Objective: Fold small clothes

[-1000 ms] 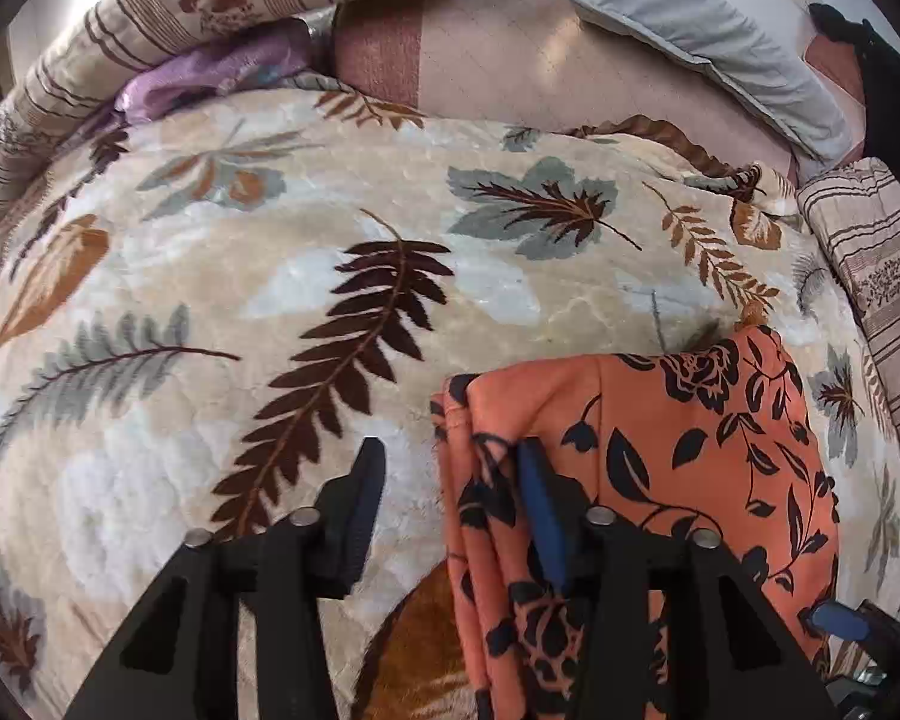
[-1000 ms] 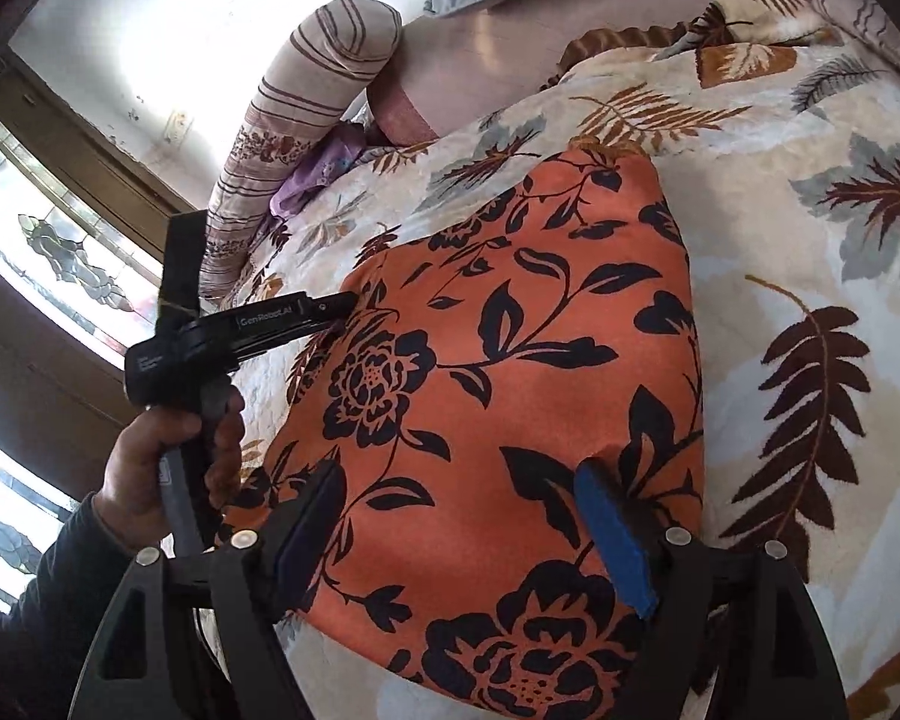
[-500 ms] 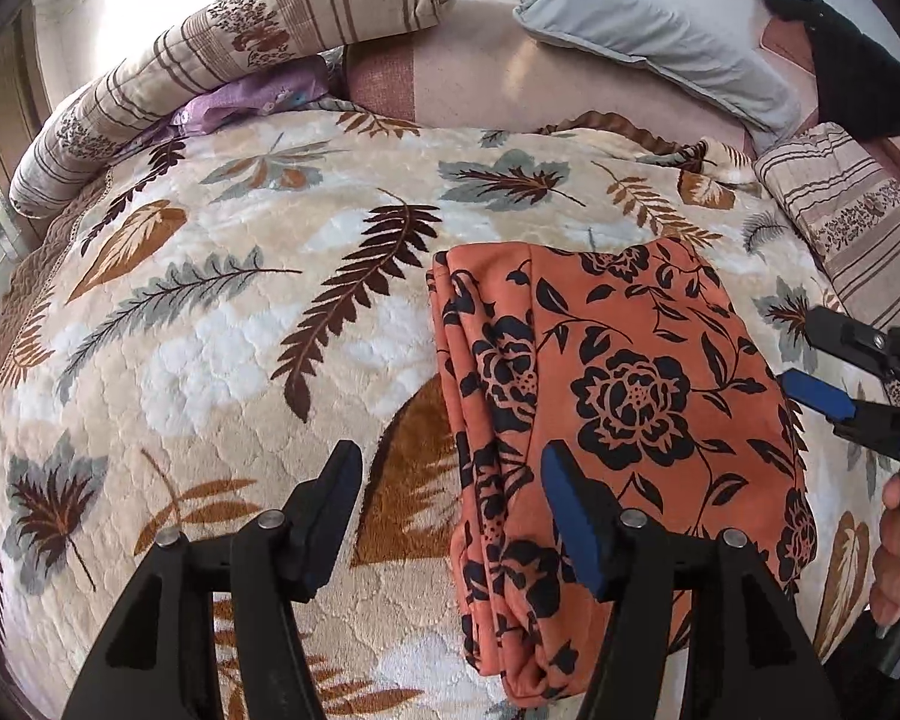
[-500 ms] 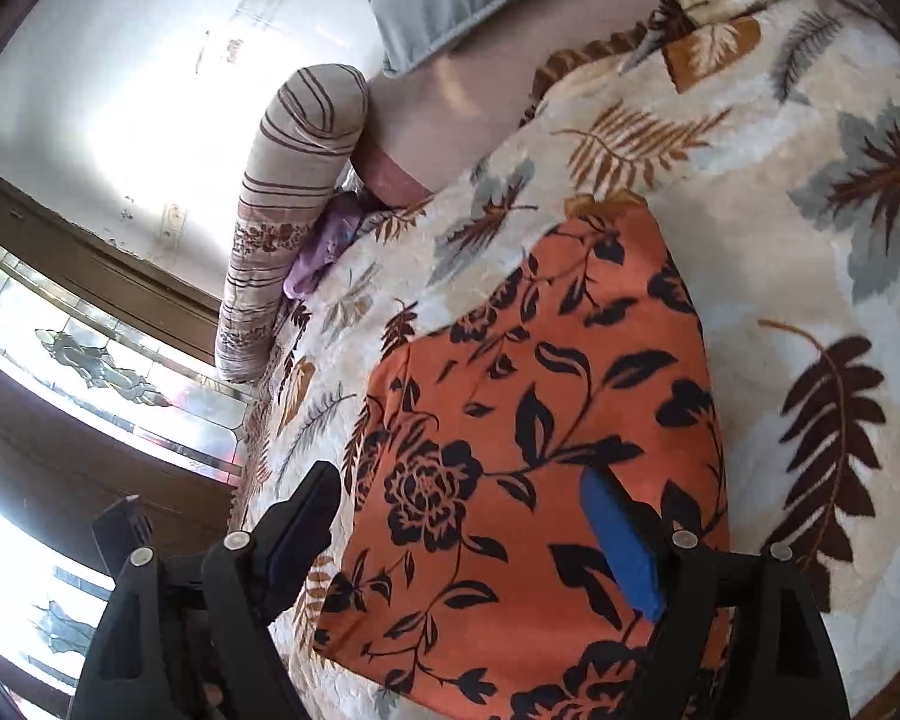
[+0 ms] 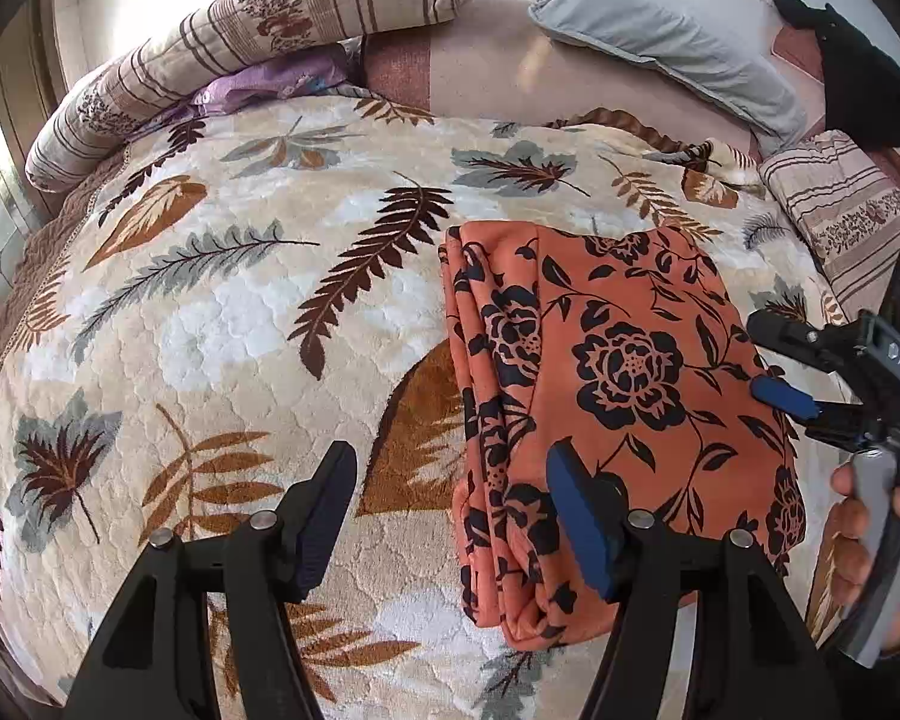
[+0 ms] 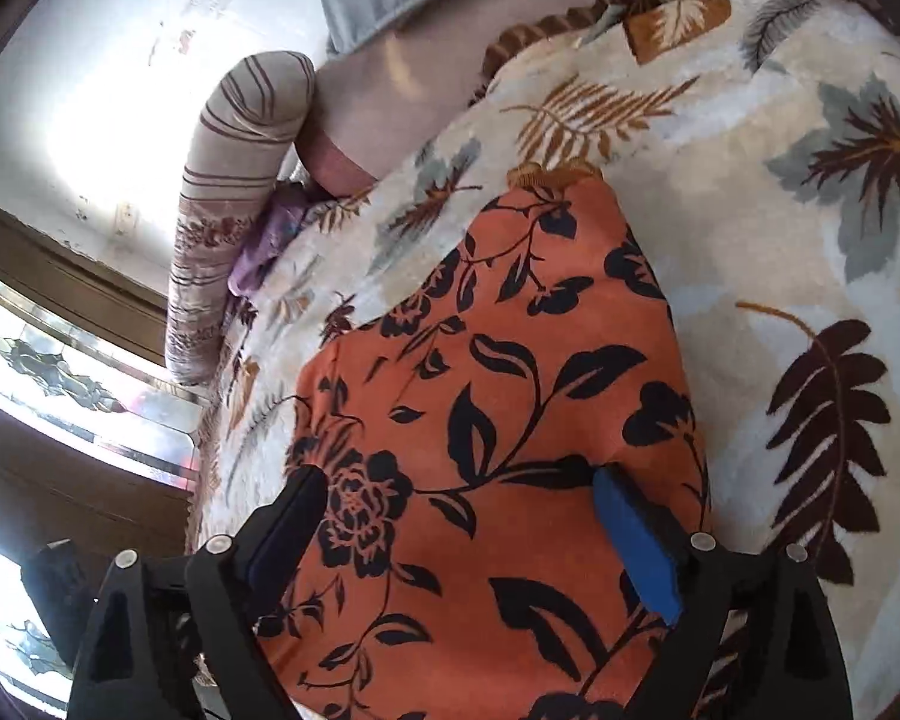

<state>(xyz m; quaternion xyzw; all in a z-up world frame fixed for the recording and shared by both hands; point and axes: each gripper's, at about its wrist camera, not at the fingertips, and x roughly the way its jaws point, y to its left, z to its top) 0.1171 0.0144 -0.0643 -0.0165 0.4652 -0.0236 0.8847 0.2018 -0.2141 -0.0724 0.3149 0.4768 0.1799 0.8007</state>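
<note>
A folded orange garment with black flowers (image 5: 618, 372) lies flat on the leaf-patterned blanket (image 5: 222, 312); its stacked fold edges face left. My left gripper (image 5: 450, 468) is open and empty, raised above the garment's near left edge. My right gripper (image 6: 456, 492) is open and empty, hovering over the garment (image 6: 498, 420). It also shows in the left wrist view (image 5: 777, 360) at the garment's right edge, held by a hand.
A striped bolster (image 5: 240, 36) and a purple cloth (image 5: 270, 81) lie at the back left. A grey pillow (image 5: 660, 36) and a black item (image 5: 864, 90) are at the back right. A striped cushion (image 5: 846, 216) sits right. A window (image 6: 60, 372) is beyond the bed's left side.
Both grippers have pulled back and up from the garment. The left one, earlier low at its left edge, now sits higher. The garment lies still.
</note>
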